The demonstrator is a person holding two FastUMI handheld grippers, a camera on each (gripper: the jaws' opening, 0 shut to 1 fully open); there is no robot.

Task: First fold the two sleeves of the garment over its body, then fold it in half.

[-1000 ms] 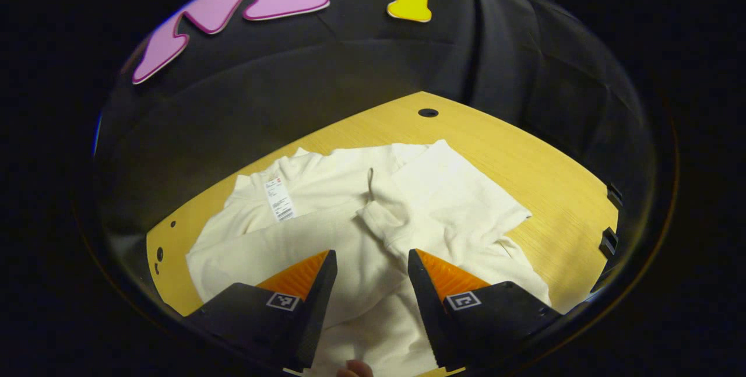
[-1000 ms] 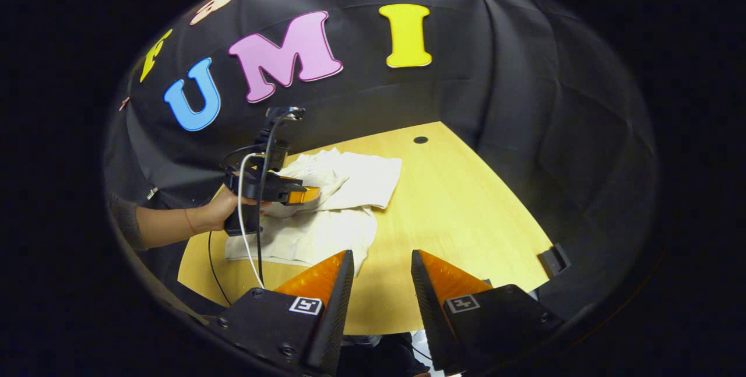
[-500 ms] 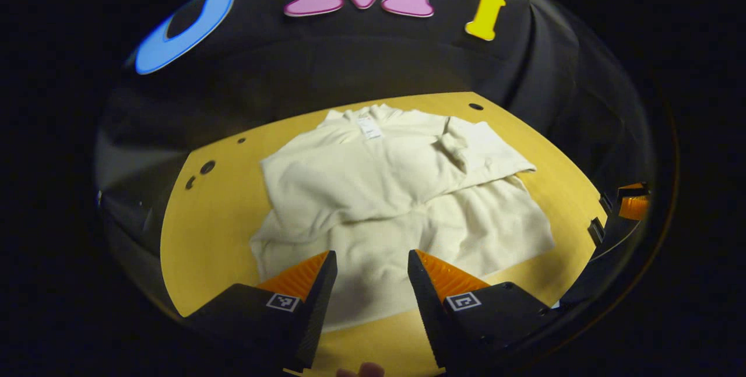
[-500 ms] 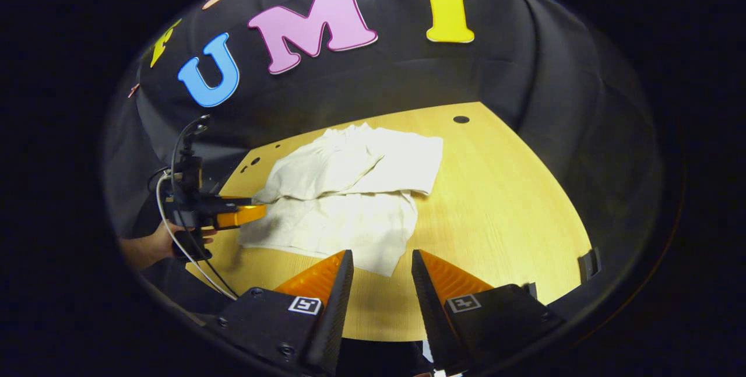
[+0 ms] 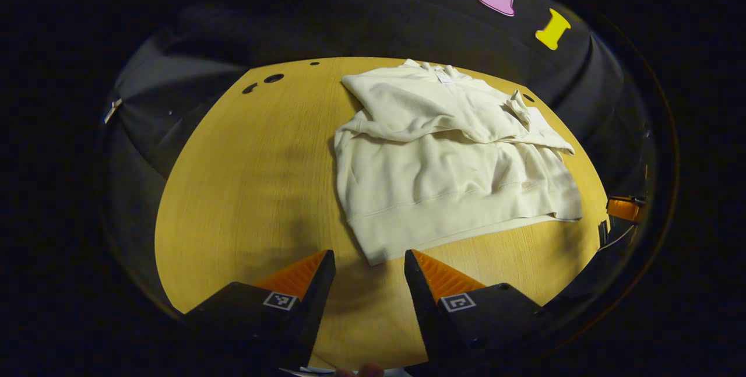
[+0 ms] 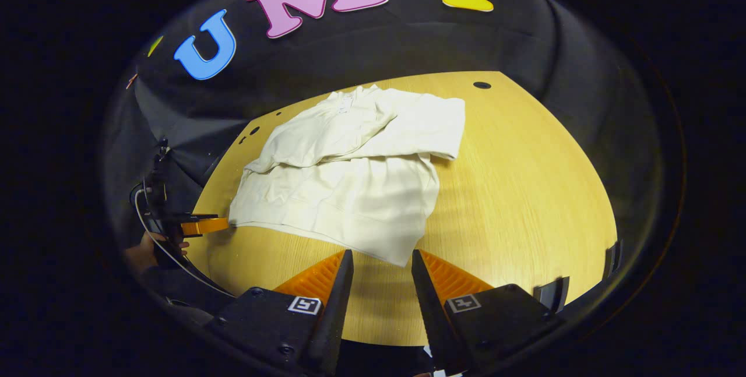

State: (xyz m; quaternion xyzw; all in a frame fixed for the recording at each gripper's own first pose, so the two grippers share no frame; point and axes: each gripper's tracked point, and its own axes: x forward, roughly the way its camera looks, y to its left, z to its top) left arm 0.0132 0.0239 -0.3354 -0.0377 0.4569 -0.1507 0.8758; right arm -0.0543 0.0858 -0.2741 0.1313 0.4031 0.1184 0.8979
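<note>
Sweatshirt, cream, sleeves folded over body; halving step pending.
My left gripper and right gripper: fingers spread, empty; next, pinch hem corners.

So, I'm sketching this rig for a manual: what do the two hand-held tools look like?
Each tool, left and right, has two tapered, ribbed wedge fingers on black blocks, each bearing a small square black-and-white marker. In the right gripper view, the left tool trails white and black cables beside the hand.
</note>
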